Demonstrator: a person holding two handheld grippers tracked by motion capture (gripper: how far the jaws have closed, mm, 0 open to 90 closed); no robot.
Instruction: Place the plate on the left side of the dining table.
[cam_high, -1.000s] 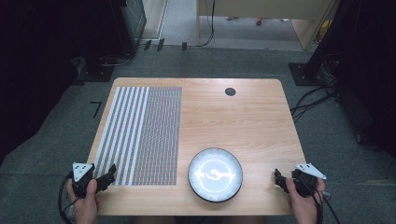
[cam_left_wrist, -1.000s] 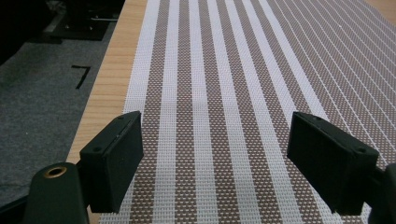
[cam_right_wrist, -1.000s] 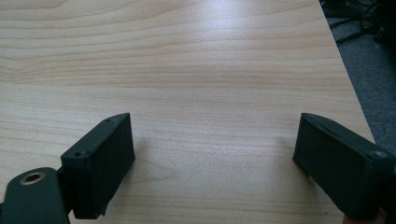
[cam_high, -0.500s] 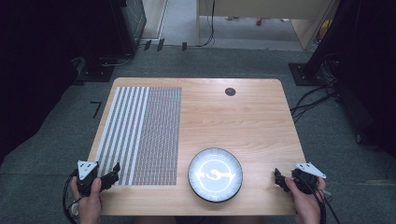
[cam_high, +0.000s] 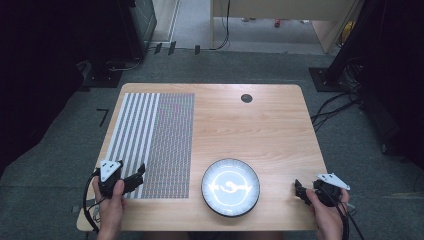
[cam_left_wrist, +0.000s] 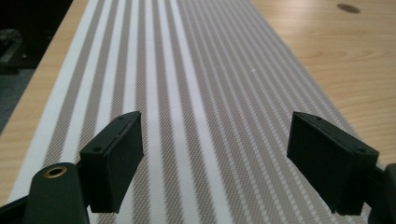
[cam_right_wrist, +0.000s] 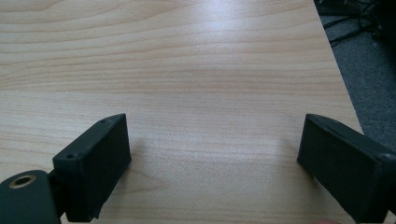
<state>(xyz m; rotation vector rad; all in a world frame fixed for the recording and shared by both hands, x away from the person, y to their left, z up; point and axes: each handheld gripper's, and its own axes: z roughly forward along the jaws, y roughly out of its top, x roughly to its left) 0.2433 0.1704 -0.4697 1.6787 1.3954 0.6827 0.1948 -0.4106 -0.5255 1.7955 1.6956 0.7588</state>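
Over the near end of the striped placemat (cam_high: 152, 142) we are hovering the left tongs (cam_high: 135, 179), their jaws spread wide and gripping nothing; along the left gripper view the mat (cam_left_wrist: 196, 93) is running flat between the two black pads toward the far edge of the worktop (cam_high: 260, 125). At the near right corner we are holding the right tongs (cam_high: 299, 191), likewise spread and empty, with bare wood (cam_right_wrist: 196, 93) lying between the jaws and the worktop's right edge just beside them. Between our two hands the dark-rimmed plate (cam_high: 230, 187) is sitting close to the near edge, just to the right of the mat and apart from it. We are judging that the work in hand is with the mat, since the left tongs are the ones standing over it, and that the step now is getting a hold of its near edge. To do that well, we are thinking of lowering the left tongs until one jaw is sliding under the thin fabric at the near left corner, keeping the jaws low and nearly level with the wood so the weave is not bunching. We are also minding the plate: any pull on the mat toward the right could be nudging it, so the right tongs are best brought in to steady things or to take the opposite corner.
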